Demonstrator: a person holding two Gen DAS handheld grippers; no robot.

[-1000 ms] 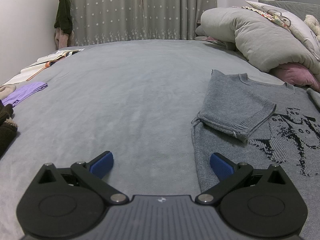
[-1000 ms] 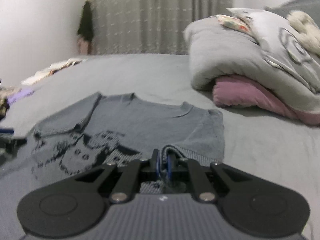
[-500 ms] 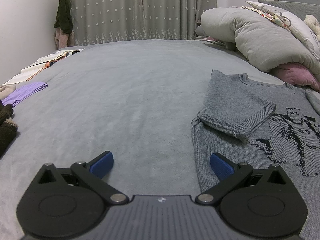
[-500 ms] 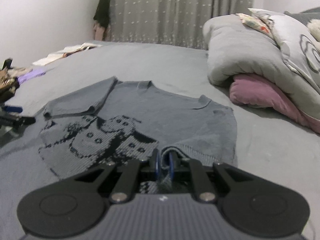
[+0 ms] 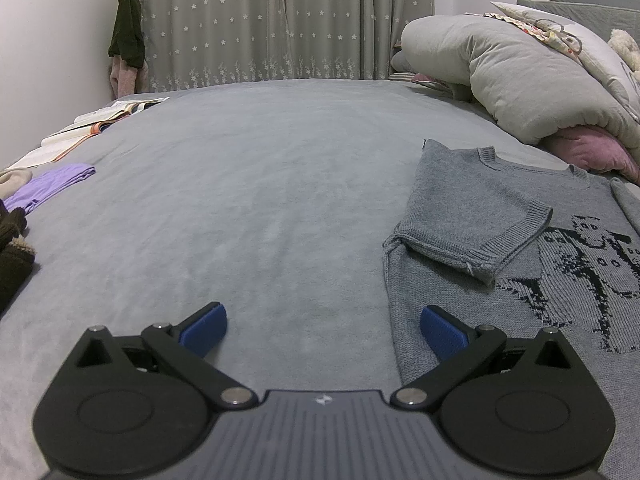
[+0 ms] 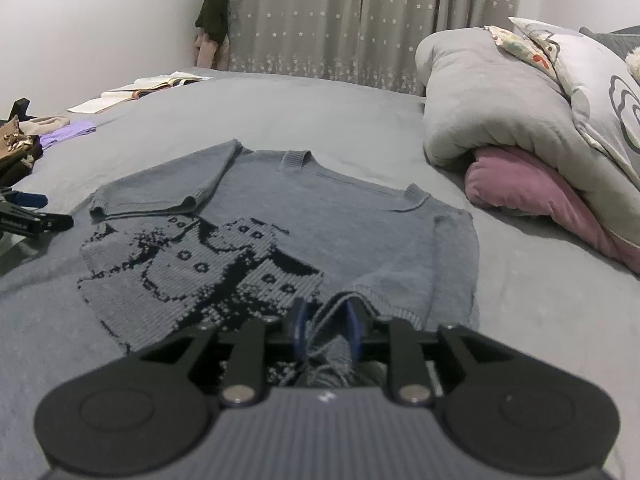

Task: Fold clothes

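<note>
A grey knitted short-sleeved sweater with a dark pixel-pattern animal motif (image 6: pixel 304 224) lies flat on the grey velvety bedspread (image 5: pixel 256 184), neck toward the curtains. One short sleeve (image 5: pixel 472 228) is folded inward and rests on the sweater's chest, its ribbed cuff pointing toward the motif. The right gripper (image 6: pixel 323 326) has its blue-padded fingers drawn close together, pinching a gathered bit of the sweater's other sleeve, lifted slightly off the garment. The left gripper (image 5: pixel 323 326) sits low over the bedspread just beside the sweater's side edge, fingers spread wide, nothing between them; its right blue pad (image 5: pixel 442 334) is over the sweater's edge, the left pad over bare bedspread. To the right, a bunched pale grey duvet (image 6: pixel 492 100) is heaped on a pink pillow (image 6: pixel 532 194), near the sweater's shoulder but apart from it. At the far left edge of the bed: an open book (image 5: pixel 96 120), a folded lilac cloth (image 5: pixel 52 186), and dark brown fuzzy clothing (image 5: pixel 12 256). Grey star-patterned curtains (image 5: pixel 288 20) hang behind the bed; a dark garment (image 5: pixel 127 36) hangs in the corner.
</note>
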